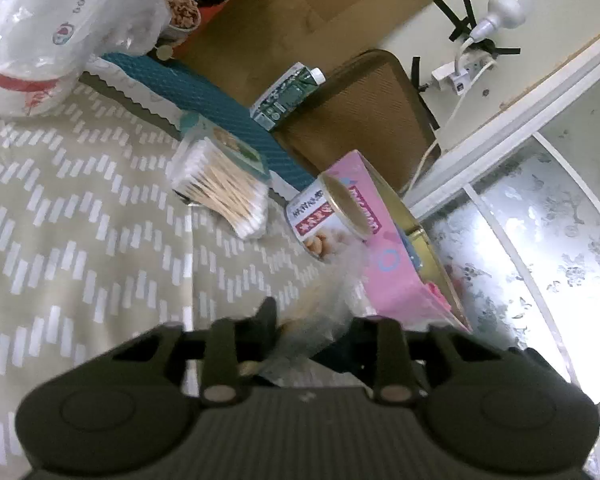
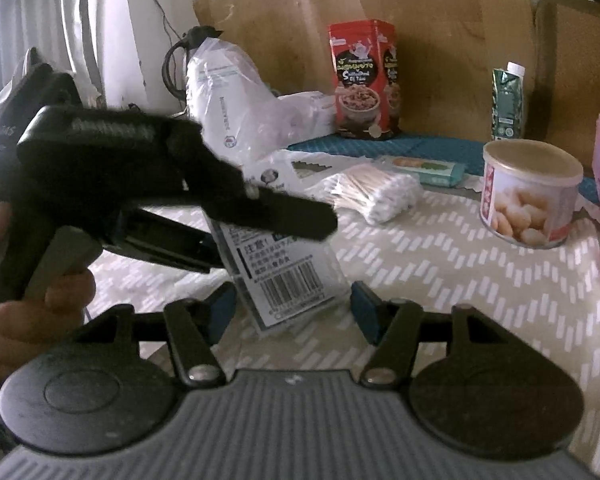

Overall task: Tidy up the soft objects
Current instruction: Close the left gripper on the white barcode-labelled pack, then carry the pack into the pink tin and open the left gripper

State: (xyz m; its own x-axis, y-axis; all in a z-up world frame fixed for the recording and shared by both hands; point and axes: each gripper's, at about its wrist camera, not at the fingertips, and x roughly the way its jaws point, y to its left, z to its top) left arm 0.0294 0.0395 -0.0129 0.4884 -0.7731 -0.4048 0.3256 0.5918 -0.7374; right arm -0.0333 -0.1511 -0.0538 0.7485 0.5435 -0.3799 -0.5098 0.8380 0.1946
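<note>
A clear plastic packet [image 2: 288,276] with a white barcode label stands upright over the patterned cloth. My right gripper [image 2: 294,310] has its blue pads against the packet's two lower sides and is shut on it. My left gripper [image 2: 300,220], held by a hand [image 2: 32,312], reaches in from the left and is shut on the packet's top edge. In the left wrist view the crinkled packet [image 1: 320,320] fills the space between the fingers of the left gripper [image 1: 312,320]. A bundle of cotton swabs [image 2: 376,192] lies behind it, and a plastic bag [image 2: 236,108] stands at the back.
A round tin [image 2: 530,192] sits to the right beside a pink box [image 1: 396,256]. A red snack box [image 2: 364,80], a green carton [image 2: 508,100] and a teal tissue pack [image 2: 432,170] stand further back. The beige patterned cloth [image 2: 440,280] covers the table.
</note>
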